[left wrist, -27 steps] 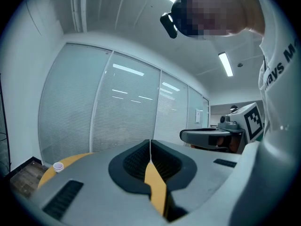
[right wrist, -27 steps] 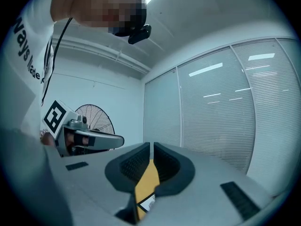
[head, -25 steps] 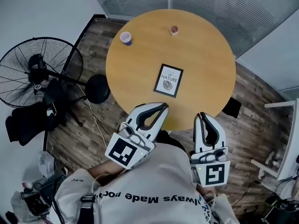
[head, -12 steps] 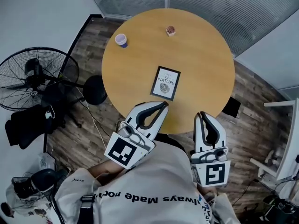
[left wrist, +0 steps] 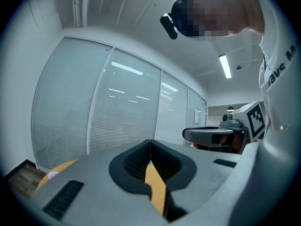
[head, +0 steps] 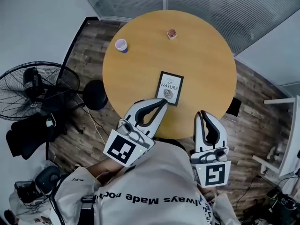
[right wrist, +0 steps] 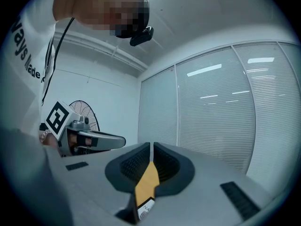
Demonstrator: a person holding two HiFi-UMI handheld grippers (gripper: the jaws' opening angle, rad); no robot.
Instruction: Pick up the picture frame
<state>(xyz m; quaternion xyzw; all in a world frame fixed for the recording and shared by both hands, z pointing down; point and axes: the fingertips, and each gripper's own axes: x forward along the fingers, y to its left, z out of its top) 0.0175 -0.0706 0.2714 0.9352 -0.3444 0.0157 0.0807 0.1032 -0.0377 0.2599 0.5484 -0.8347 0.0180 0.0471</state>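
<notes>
Both the left gripper (head: 162, 105) and right gripper (head: 202, 114) are being kept pressed together, empty, the left being edged nearer the picture frame (head: 169, 87).

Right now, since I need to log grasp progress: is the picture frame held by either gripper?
No: the picture frame lies flat on the table, while the left gripper and right gripper are shut on nothing.

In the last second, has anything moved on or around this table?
The left tool has edged forward; its shut tip now sits at the near edge of the picture frame. Nothing was grabbed or released. The right tool, also shut, the frame and the cup stayed put.
</notes>
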